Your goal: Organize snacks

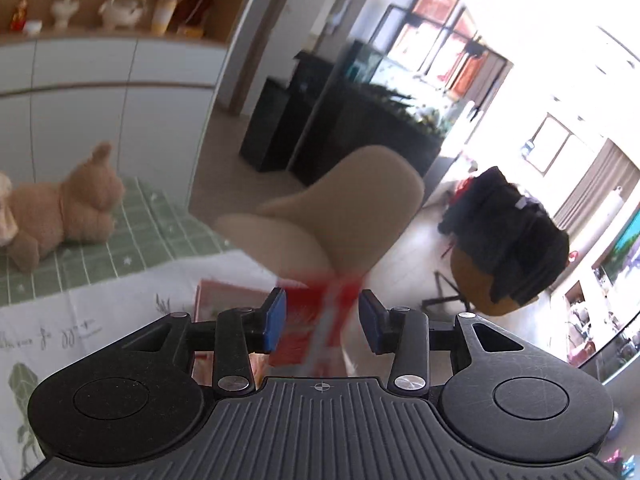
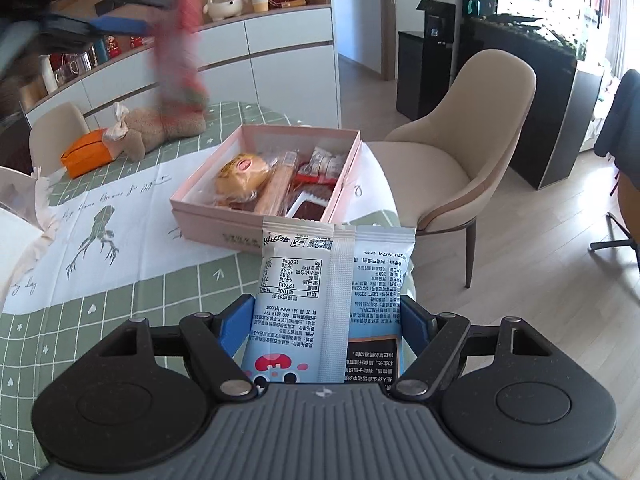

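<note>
**A:** Status on the desk (image 2: 120, 280)?

**B:** Green-check cloth on it, pink box (image 2: 224, 216) near the far edge, lid off, already part filled with wrapped snacks: a round bun in film, a long biscuit pack, some red-wrapped pieces. You look mid-way through loading. Plush bear (image 2: 160, 128) and an orange pouch (image 2: 86, 156) sit behind the box, not part of the job as far as I can judge.

**A:** Right tool?

**B:** Right tool (image 2: 330, 320) is pinching a pale blue snack bag (image 2: 332, 280) across its width, both pads against its edges, so the jaws stand wide. Bag is printed-back up, its top seam just short of the box's near wall, above the cloth.

**A:** Left tool?

**B:** Left tool (image 1: 322, 316) stands partly spread. A red packet (image 1: 320, 320) is between the pads, heavily blurred; there's a gap on the right-hand pad, so I can't confirm a firm pinch. In the right wrist view that packet hangs from the left tool well above the bear.

**A:** Next?

**B:** My read: carry the blue bag forward over the near wall and lower it into the free patch at the box's near right, then let go. Keep it flat so it doesn't ride up on the biscuit pack. Bring the red one in after; mind the two tools crossing over the box.
</note>
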